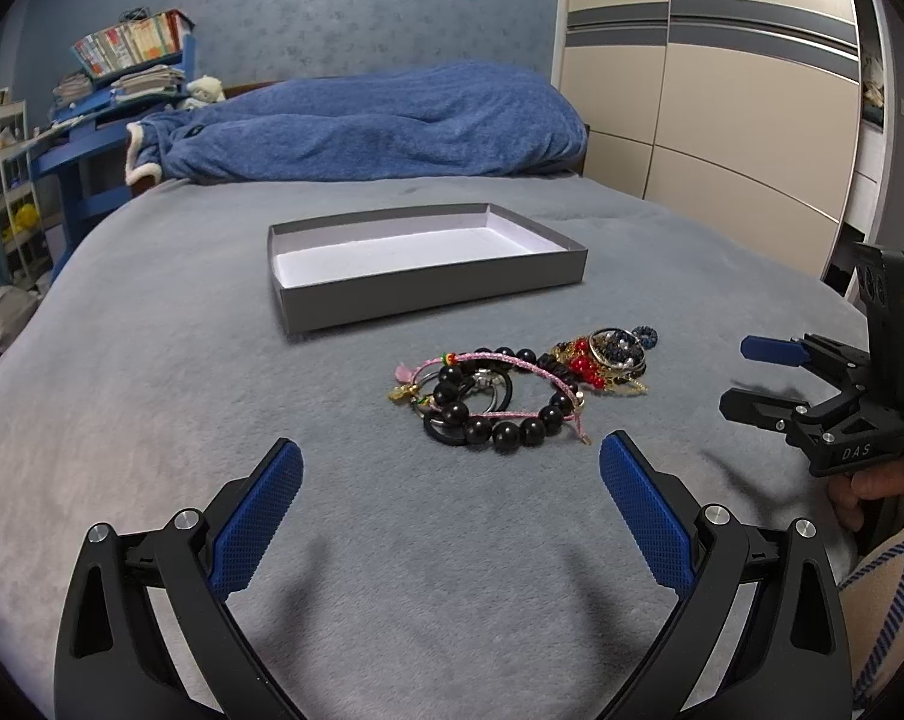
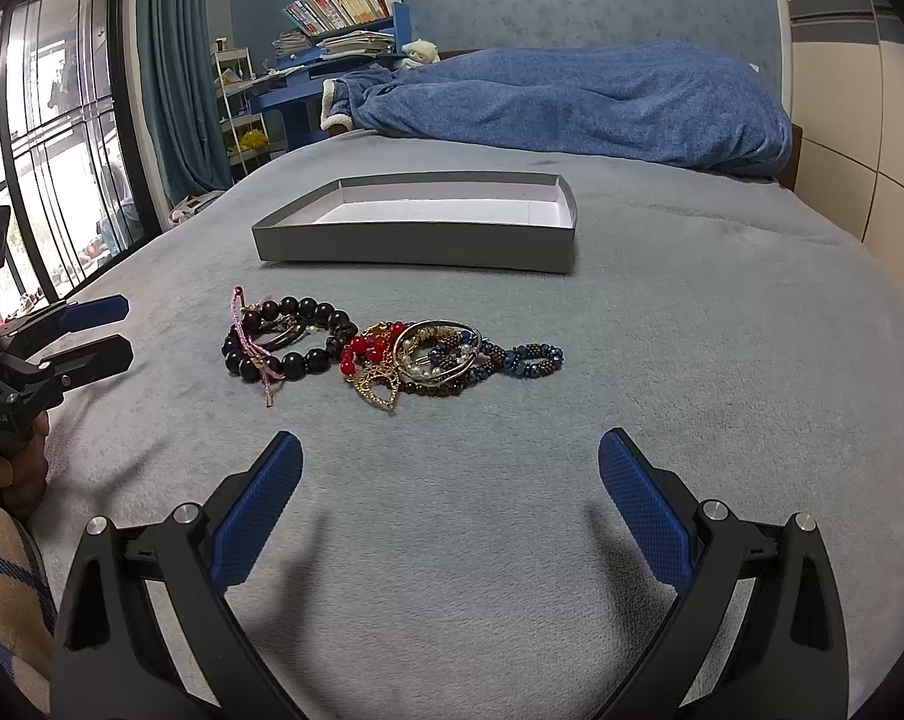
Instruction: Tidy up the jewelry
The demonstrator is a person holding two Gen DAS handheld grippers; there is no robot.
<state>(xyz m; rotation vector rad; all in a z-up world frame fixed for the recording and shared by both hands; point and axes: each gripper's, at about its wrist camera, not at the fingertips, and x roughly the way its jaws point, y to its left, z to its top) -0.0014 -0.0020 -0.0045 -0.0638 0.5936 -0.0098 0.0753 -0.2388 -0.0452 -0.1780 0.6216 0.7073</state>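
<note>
A pile of jewelry lies on the grey bedspread: a black bead bracelet [image 1: 499,414] with a pink cord and rings, and a red, gold and blue tangle [image 1: 607,357]. It also shows in the right wrist view, black beads [image 2: 287,339] left, blue beaded bracelet [image 2: 529,358] right. A shallow grey box [image 1: 428,285] with a white inside sits empty behind it, also seen in the right wrist view [image 2: 416,243]. My left gripper [image 1: 452,456] is open and empty just short of the pile. My right gripper [image 2: 450,450] is open and empty, a little short of the pile.
A rumpled blue blanket [image 1: 368,120] lies across the far end of the bed. A blue desk with books [image 1: 122,78] stands at the far left, a wardrobe [image 1: 721,90] at the right. A window and curtain [image 2: 92,120] are left of the bed.
</note>
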